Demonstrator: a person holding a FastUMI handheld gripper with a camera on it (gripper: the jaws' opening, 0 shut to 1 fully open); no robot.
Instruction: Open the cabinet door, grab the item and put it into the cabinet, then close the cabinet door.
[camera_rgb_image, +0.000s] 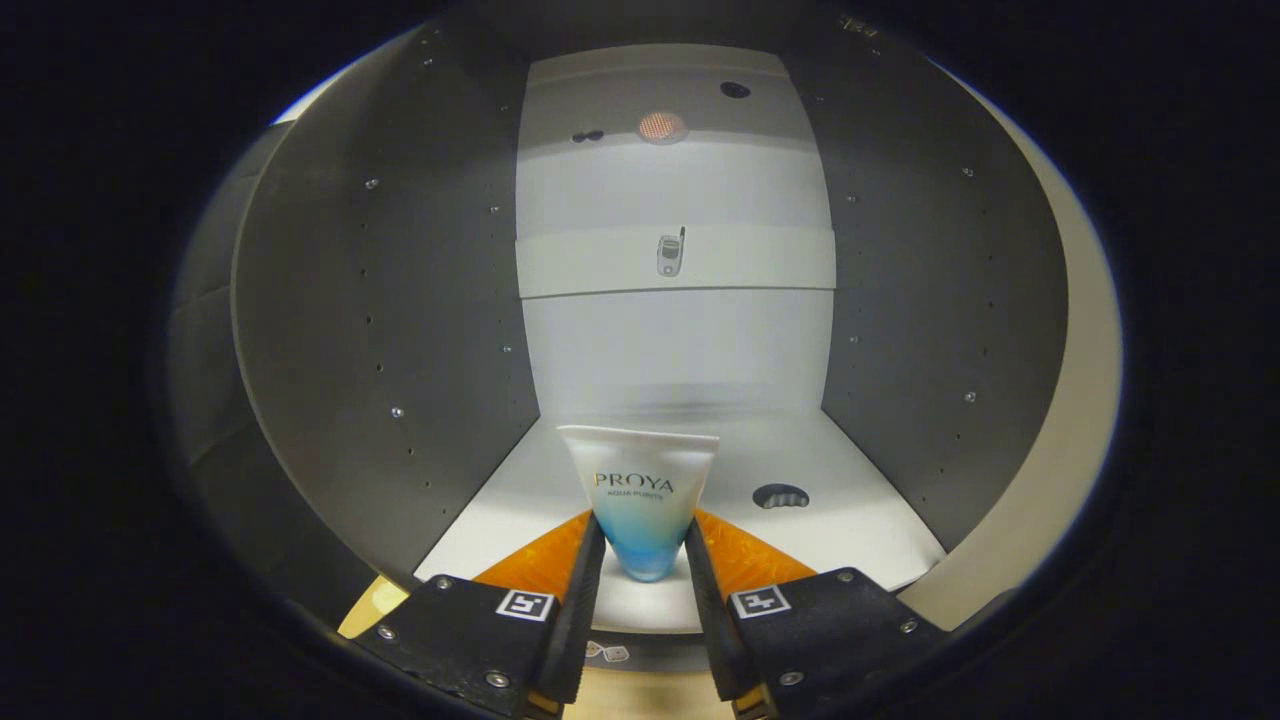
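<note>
Tube (640, 495): white and blue, flat end up, inside the open cabinet (400, 330) on its bottom shelf (860, 520).
Gripper (645, 545): narrowed, both fingers pressing the tube's lower part from 9 and 3 o'clock.
Upper shelf (675, 262): at 12 o'clock beyond the tube, across the pale back wall.
Hole (780, 495): in the bottom shelf, at 3 o'clock from the tube.
</note>
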